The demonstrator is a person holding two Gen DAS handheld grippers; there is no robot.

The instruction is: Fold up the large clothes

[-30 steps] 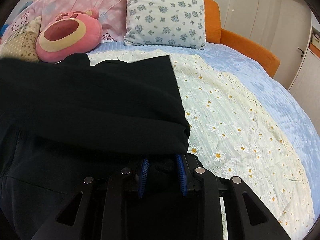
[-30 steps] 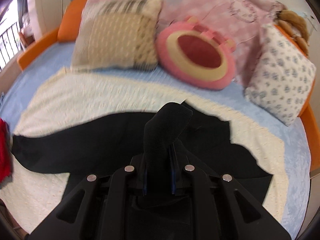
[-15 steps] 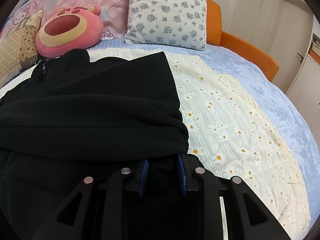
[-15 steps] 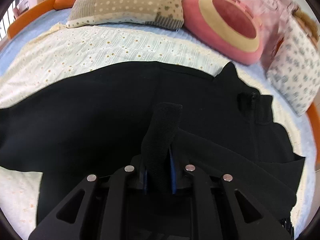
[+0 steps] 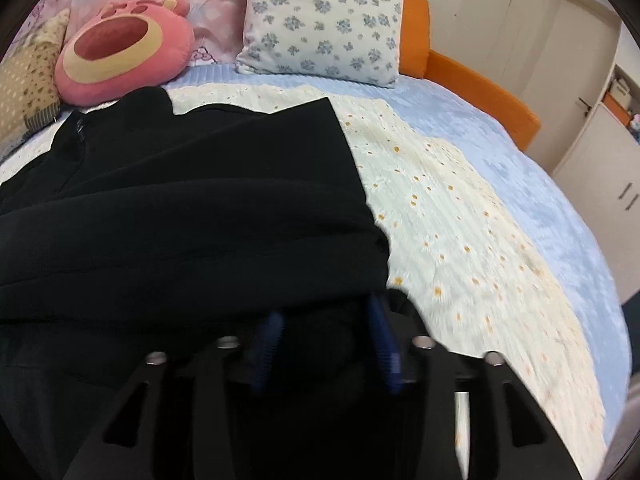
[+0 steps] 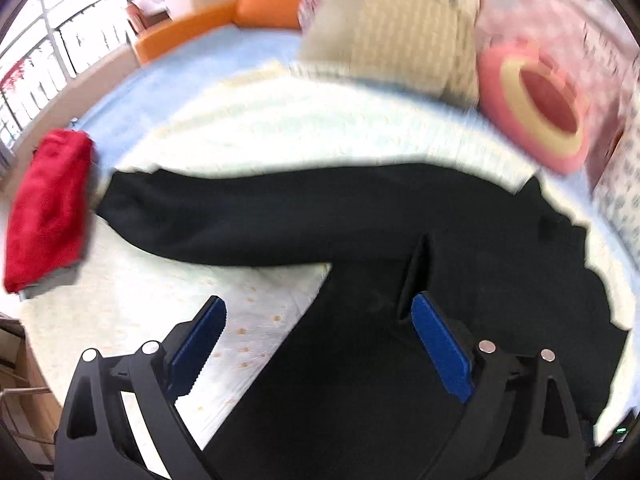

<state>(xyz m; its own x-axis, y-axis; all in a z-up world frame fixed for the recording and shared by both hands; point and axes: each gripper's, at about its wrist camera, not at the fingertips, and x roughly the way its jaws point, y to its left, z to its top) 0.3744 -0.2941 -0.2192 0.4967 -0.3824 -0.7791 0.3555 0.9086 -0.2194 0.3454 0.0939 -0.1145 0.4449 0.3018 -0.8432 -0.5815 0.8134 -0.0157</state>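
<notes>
A large black garment (image 5: 180,208) lies on a cream daisy blanket (image 5: 460,220) on the bed, one sleeve folded across its body. My left gripper (image 5: 324,320) sits at the garment's near right edge. Its jaws are opening, and loose black cloth lies between the blue pads (image 5: 272,340), with the fold covering their tips. In the blurred right wrist view my right gripper (image 6: 320,302) is opening wide over the black garment (image 6: 440,240), nothing between its pads. A strip of black cloth (image 6: 416,272) stands up by its right fingertip. The other sleeve (image 6: 220,216) stretches left.
A red cloth (image 6: 48,212) lies at the sleeve's far end near the bed's left edge. A floral pillow (image 5: 324,20), a pink plush cushion (image 5: 124,48) and a dotted beige pillow (image 6: 392,40) line the orange headboard (image 5: 480,80). White cupboards (image 5: 600,140) stand to the right.
My right gripper let go of the black sleeve end it held, opened wide and swung left. My left gripper's pads have spread apart on the cloth and it shifted a little.
</notes>
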